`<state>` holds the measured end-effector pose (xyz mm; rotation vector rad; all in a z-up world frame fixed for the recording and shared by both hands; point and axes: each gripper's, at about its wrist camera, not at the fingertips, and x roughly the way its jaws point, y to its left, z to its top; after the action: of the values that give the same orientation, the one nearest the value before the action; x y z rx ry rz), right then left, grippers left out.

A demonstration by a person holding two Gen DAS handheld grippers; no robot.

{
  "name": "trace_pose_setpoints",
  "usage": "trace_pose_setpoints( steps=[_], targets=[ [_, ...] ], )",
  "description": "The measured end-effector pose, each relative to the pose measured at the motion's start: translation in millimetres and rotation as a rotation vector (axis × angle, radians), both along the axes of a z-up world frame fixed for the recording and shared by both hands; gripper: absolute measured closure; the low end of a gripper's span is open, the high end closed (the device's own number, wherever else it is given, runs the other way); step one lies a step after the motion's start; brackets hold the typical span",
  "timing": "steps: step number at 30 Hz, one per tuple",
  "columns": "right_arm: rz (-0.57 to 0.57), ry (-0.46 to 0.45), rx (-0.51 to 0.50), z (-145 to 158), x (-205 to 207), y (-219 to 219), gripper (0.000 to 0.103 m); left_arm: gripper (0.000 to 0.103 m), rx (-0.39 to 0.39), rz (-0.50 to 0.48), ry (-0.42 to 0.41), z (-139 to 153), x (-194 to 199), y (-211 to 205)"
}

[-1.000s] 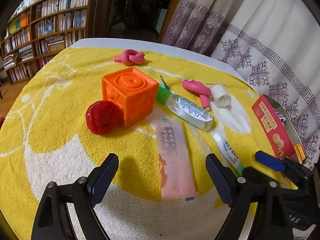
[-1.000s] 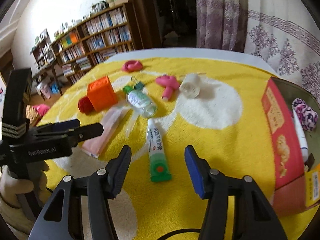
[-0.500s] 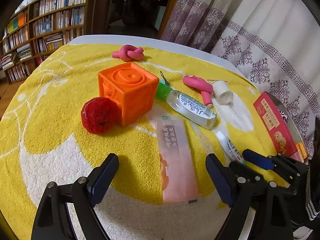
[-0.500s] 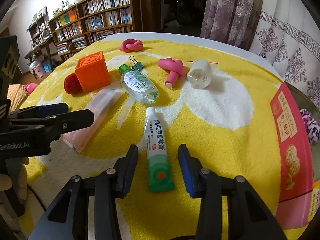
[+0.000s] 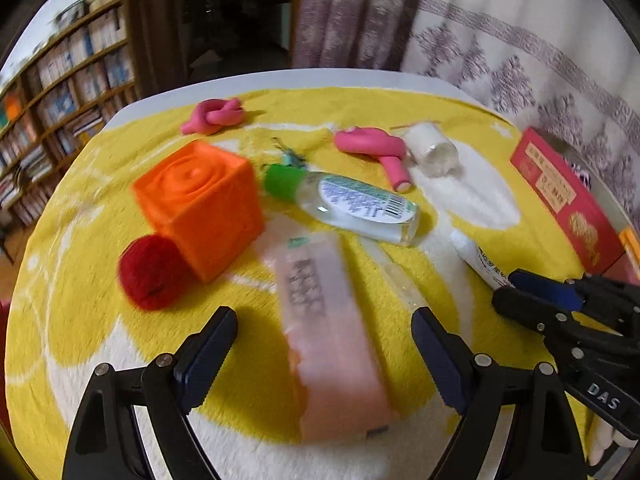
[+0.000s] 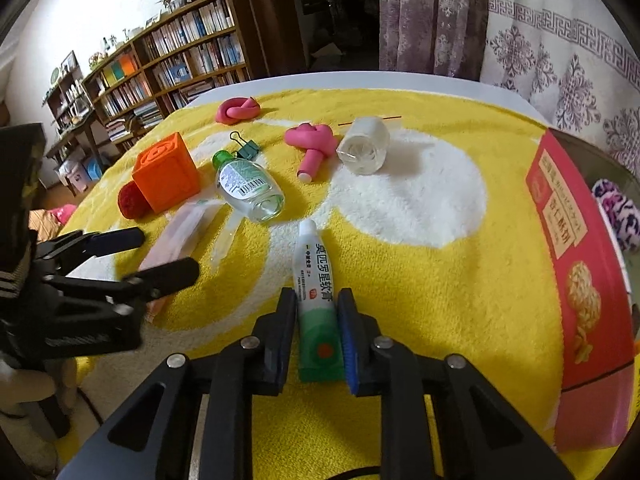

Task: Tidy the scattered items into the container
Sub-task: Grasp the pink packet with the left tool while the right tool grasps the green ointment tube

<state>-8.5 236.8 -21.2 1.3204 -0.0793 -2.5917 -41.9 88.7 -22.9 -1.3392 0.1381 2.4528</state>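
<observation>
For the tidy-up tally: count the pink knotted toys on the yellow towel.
2. One pink knotted toy lies at the towel's far edge, beyond the orange cube. The other lies beside the white roll. None seems hidden, though the container's inside is mostly out of view.

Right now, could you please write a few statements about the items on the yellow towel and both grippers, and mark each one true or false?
1. The right gripper has its jaws against the green-and-white ointment tube. True; they have just been closing.
2. The left gripper is shut on the pink packet. False; its jaws stand wide open on either side of it.
3. The red pom-pom touches the orange cube. True.
4. The clear bottle stands upright. False; it lies on its side.
5. The bottle's cap is red. False; it is green.
</observation>
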Motion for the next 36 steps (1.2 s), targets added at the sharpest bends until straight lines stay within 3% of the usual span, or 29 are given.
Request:
trace_pose_setpoints(
  steps=[3, 6, 9, 11, 15, 22, 32, 36],
  targets=[
    [0.002, -0.002, -0.017, -1, 0, 1, 0.08, 0.013, -0.015, -0.014, 0.007, -1, -5, 4],
    [0.001, -0.006, -0.037, -1, -1, 4, 0.08, 0.02, -0.029, -0.019, 0.016, -1, -9, 6],
    [0.001, -0.005, -0.043, -1, -1, 4, 0.08, 0.04, -0.019, -0.005, 0.03, 1, -10, 5],
    [-0.003, -0.002, -0.046, -1, -1, 4, 0.08, 0.062, 0.003, 0.02, 0.033, 3, -10, 2],
    [-0.015, 0.017, -0.059, 2, 2, 8, 0.08, 0.064, 0.057, 0.039, 0.021, 6, -4, -2],
    [-0.034, 0.055, -0.08, 8, 4, 13, 0.08, 0.064, 0.093, -0.009, 0.049, 24, 20, 11],
    [-0.081, 0.133, -0.125, 23, 13, 29, 0.085, 0.064, 0.115, -0.067, 0.118, 58, 37, 32],
    [-0.042, 0.104, -0.18, 20, 10, 33, 0.085, 0.064, 0.117, -0.061, 0.123, 61, 40, 33]
  ],
)
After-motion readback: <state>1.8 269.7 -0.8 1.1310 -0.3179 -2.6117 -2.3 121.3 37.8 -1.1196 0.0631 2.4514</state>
